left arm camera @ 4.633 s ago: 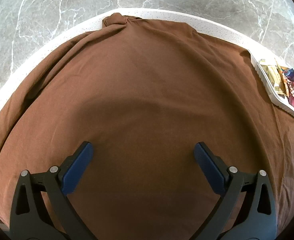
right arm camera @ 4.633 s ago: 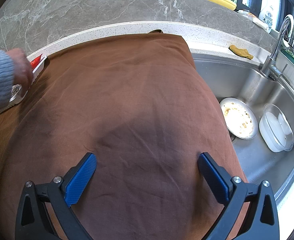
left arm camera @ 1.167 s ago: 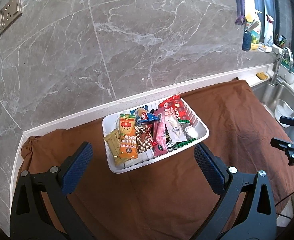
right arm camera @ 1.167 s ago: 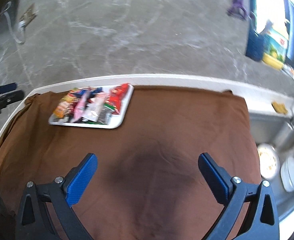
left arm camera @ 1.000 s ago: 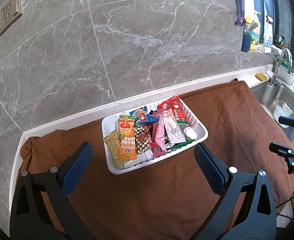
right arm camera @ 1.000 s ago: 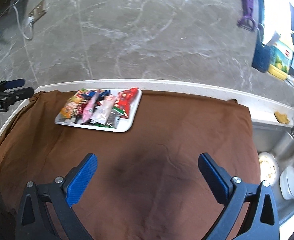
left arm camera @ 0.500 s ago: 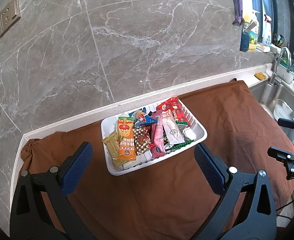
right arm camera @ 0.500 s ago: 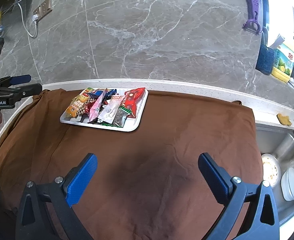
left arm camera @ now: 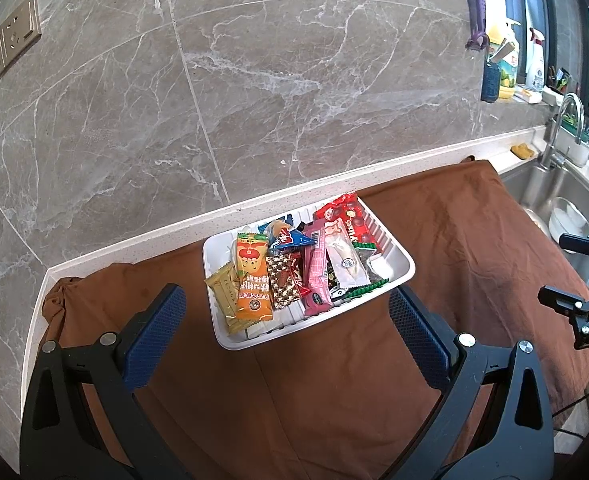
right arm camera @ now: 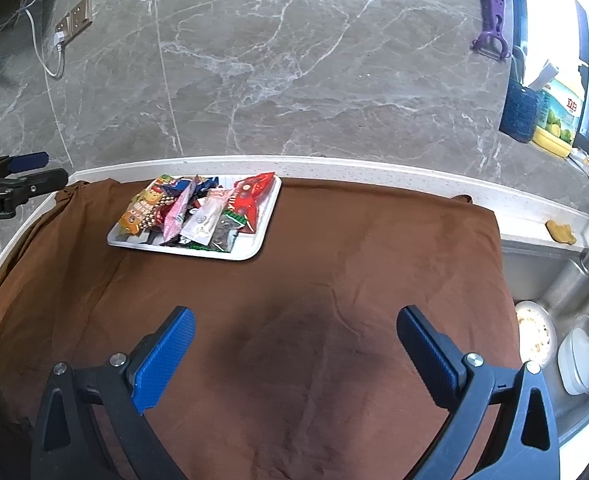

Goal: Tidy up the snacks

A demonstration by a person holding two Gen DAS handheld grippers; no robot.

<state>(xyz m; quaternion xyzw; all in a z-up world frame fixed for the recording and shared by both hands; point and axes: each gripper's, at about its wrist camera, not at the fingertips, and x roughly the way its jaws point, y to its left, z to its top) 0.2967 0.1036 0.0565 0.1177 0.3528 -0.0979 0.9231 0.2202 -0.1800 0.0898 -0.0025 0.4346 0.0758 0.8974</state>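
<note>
The left tongs (left arm camera: 286, 312) hover above the brown cloth (left arm camera: 334, 380) on the worktop (left arm camera: 134, 240), blue pads spread wide and empty, aimed at the white tray (left arm camera: 408, 270) just ahead. The tray lies on the cloth near the marble wall (left arm camera: 254, 80), heaped with snacks: a yellow packet (left arm camera: 224, 294), an orange packet (left arm camera: 252, 284), a pink bar (left arm camera: 316, 276), a red bag (left arm camera: 348, 218). The right tongs (right arm camera: 294, 344) hang well back over bare cloth, likewise spread and empty. At far right, the sink (right arm camera: 562, 280) holds a plate (right arm camera: 534, 332) and a clear container (right arm camera: 582, 354).
</note>
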